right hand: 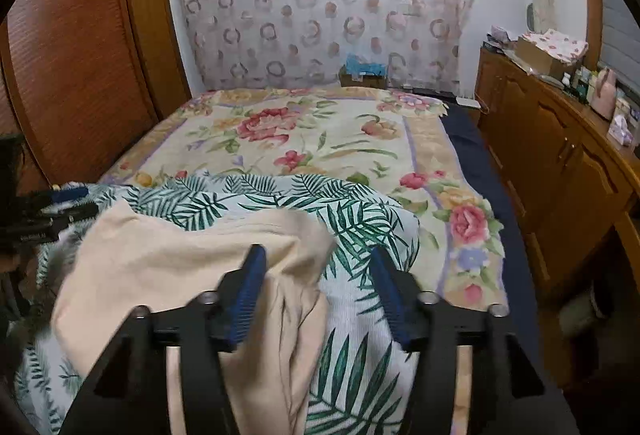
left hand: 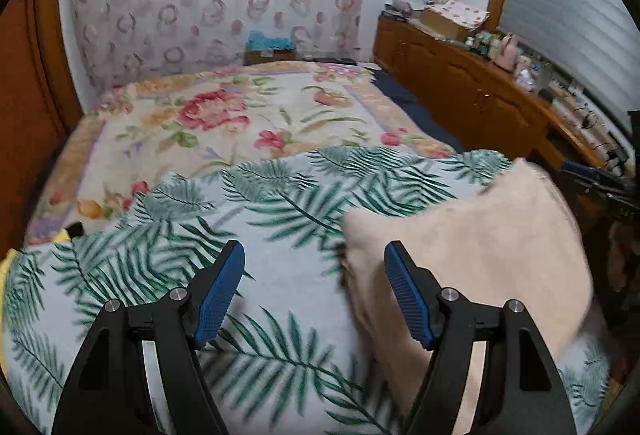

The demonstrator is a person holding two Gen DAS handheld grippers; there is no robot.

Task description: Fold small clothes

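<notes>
Peach soft garment [right hand: 192, 263] rumpled on ribbed palm-leaf cloth [left hand: 256, 219].

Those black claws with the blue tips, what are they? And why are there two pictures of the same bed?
They are two grabbing tools, each with two fingers, and a person holds one in each hand. Each tool carries a small camera looking out along its fingers, so you get two pictures: one from the left gripper and one from the right gripper. On the bed lies a flowered bedspread, and on top of it a cloth with green palm leaves. On that cloth lies a small peach-coloured garment, rumpled, waiting to be folded. Both grippers are open and hold nothing right now. A wooden cabinet stands beside the bed.
</notes>
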